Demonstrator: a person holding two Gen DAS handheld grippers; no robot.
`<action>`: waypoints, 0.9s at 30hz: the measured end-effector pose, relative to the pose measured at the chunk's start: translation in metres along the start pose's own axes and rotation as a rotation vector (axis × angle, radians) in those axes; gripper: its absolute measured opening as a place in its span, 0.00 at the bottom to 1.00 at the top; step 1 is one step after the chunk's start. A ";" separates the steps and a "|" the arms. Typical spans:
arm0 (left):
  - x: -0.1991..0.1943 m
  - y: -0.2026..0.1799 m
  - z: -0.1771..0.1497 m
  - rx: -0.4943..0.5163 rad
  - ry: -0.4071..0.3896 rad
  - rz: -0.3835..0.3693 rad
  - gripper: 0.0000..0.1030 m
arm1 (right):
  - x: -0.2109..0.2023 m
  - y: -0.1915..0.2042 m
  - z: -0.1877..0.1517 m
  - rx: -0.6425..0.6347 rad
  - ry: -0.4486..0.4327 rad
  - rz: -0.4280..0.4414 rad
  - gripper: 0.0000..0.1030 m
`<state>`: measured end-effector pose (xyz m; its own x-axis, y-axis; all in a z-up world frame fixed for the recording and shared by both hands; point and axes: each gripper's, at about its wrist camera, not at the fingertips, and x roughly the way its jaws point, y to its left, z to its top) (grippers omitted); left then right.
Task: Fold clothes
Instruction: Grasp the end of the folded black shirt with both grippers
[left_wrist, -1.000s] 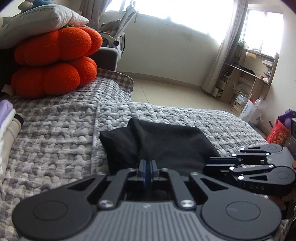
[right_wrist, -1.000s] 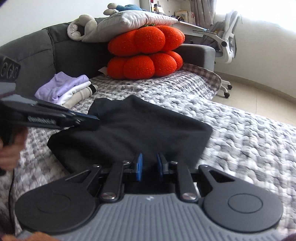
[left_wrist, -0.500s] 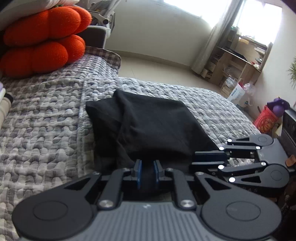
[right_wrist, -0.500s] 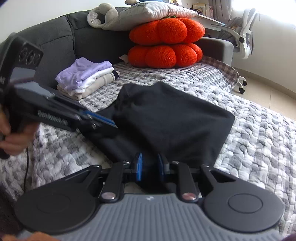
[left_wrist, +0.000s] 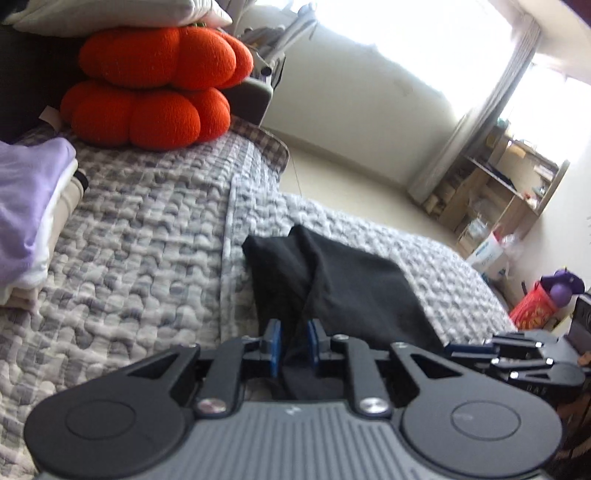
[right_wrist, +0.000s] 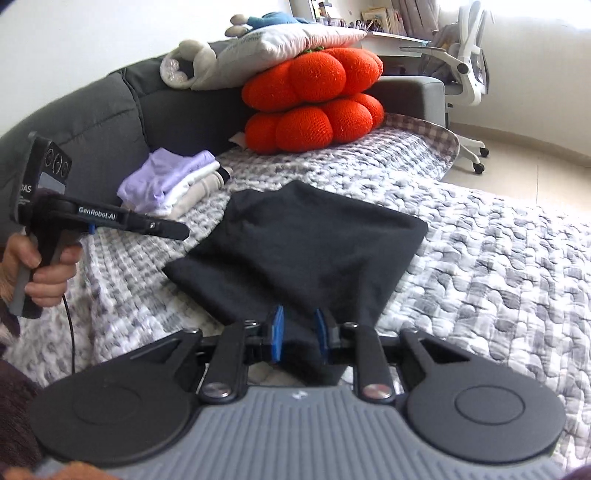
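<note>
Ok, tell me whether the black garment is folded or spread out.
Folded: the black garment lies doubled on the quilt, one layer overlapping another, as a compact shape.

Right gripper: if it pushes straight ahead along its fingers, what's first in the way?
The black garment. The right gripper has its near edge between its just-opening jaws, so it would meet that cloth at once, then the quilted cover.

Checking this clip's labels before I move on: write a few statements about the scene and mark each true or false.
1. The black garment lies on a grey quilted cover. True.
2. A stack of folded clothes has a lilac piece on top. True.
3. The orange pumpkin cushions sit on the floor. False: they are stacked on the sofa.
4. The left gripper has its fingers pressed together. False: the fingers stand apart, black fabric between them.
</note>
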<state>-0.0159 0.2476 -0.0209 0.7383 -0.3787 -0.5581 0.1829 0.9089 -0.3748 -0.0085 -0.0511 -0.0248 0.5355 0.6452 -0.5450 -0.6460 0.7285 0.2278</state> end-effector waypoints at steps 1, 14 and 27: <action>0.001 -0.001 0.002 -0.009 -0.006 0.004 0.25 | 0.001 0.001 0.001 0.013 -0.003 0.007 0.26; 0.019 -0.008 0.011 0.009 0.076 -0.032 0.32 | 0.038 0.025 0.034 0.148 0.028 0.052 0.44; 0.038 -0.005 0.000 0.145 0.123 -0.024 0.32 | 0.087 0.020 0.078 0.406 0.088 0.080 0.44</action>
<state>0.0114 0.2288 -0.0404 0.6491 -0.4105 -0.6404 0.2975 0.9118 -0.2830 0.0682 0.0375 -0.0048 0.4324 0.6943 -0.5753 -0.4079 0.7196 0.5619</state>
